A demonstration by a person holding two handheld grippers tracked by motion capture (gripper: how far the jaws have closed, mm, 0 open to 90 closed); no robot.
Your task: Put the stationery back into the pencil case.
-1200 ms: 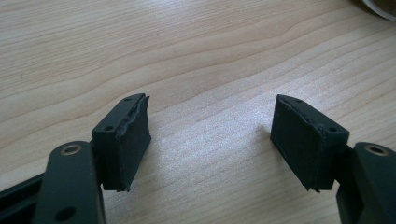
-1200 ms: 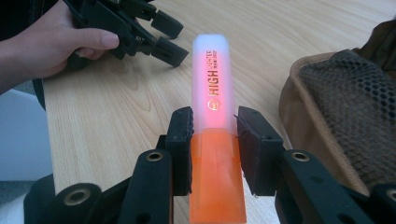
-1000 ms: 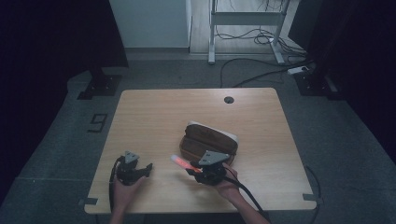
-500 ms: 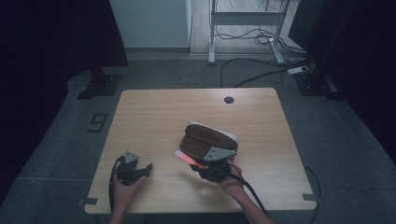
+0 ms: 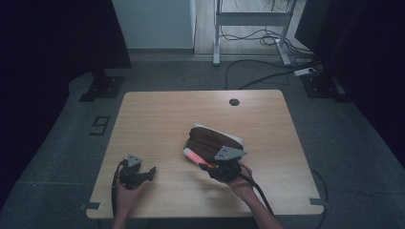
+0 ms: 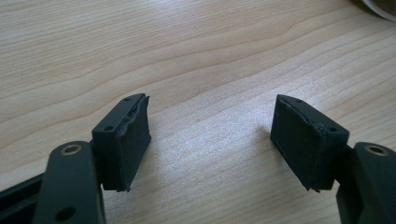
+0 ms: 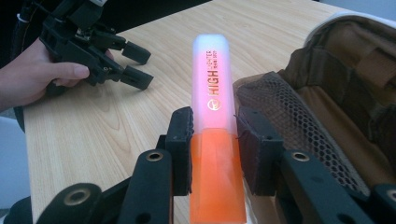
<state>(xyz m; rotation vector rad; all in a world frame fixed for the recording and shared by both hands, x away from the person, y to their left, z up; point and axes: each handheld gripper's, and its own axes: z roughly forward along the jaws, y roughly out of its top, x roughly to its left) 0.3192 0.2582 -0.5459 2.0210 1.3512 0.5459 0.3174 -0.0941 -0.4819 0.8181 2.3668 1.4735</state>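
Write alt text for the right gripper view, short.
The right gripper clamps an orange highlighter between its black fingers, the pale cap pointing away over a wooden table. An open brown pencil case with a mesh pocket lies to the right; at upper left, a hand holds the left gripper, fingers apart.

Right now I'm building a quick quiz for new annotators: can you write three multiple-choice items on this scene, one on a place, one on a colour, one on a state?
1. Where does the open brown pouch lie on the table?
A. far left corner
B. right of centre, near the right gripper
C. at the left gripper

2. What colour is the highlighter body?
A. orange
B. blue
C. green

3. How is the left gripper?
A. shut on a pen
B. shut, holding nothing
C. open, holding nothing

Answers: 1 B, the high view shows the pouch beside that gripper. 2 A, the right gripper view shows an orange barrel. 3 C, its jaws stand apart over bare wood.
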